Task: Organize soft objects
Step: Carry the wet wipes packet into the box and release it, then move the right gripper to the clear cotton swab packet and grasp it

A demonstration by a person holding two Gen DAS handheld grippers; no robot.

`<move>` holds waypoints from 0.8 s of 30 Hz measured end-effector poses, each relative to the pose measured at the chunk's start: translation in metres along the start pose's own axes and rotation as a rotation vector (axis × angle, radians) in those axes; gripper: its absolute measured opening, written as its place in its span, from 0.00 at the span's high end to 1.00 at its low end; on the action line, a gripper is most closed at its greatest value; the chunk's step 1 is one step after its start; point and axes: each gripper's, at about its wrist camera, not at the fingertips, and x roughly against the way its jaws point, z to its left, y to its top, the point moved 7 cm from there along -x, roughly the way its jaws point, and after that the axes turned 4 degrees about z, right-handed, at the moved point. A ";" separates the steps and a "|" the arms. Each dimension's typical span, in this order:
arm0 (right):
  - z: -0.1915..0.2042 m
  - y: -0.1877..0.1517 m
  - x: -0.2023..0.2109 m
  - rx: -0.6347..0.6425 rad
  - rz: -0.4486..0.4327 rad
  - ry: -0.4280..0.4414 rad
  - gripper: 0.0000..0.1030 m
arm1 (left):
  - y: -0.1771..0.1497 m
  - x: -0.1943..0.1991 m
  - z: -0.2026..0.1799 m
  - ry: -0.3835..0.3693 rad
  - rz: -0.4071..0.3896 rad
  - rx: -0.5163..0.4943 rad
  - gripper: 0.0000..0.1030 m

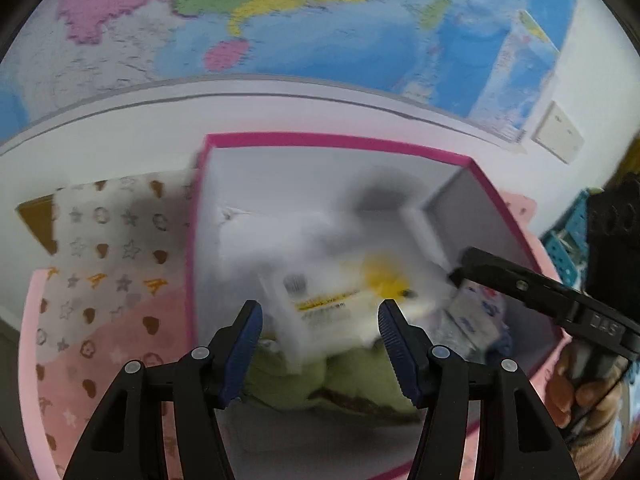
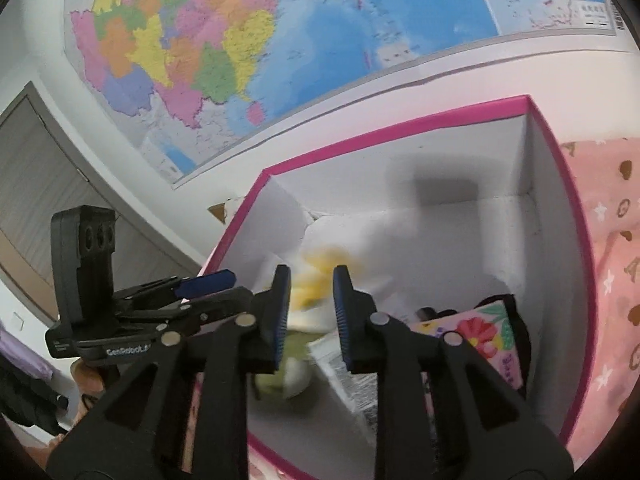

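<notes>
1. Two tongs, both of ours: left gripper [image 1: 320, 322] with jaws spread wide, empty; right gripper [image 2: 310, 304] with jaws parted, grasping nothing.
2. White plush toy [image 1: 320, 240], blurred, yellow patch, lying inside the box [image 1: 336, 141] beyond both grippers.
3. Green plush [image 1: 316, 380] beneath it.
4. Flowered pouch [image 2: 486, 332] in the box's right part.
5. Pink blanket [image 1: 104, 280] under the box.
6. Map [image 2: 280, 40] on the wall behind.

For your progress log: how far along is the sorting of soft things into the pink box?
Done: a white plush, a green toy and a flowered pouch lie in the box. In hand: nothing; left gripper and right gripper are open above it. Left: the patterned cloth beside the box.
</notes>
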 end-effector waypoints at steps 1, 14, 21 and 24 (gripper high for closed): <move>0.001 -0.003 0.002 0.011 0.000 -0.006 0.76 | -0.001 0.002 -0.001 0.006 -0.014 -0.004 0.41; 0.033 -0.053 0.057 0.131 0.007 0.055 0.69 | -0.066 0.065 0.005 -0.105 -0.142 -0.032 0.39; 0.045 -0.092 0.076 0.170 0.064 0.111 0.59 | -0.105 0.067 0.010 -0.129 -0.098 -0.021 0.37; 0.040 -0.111 0.072 0.149 0.106 0.105 0.58 | -0.120 0.060 0.011 -0.129 -0.066 -0.012 0.37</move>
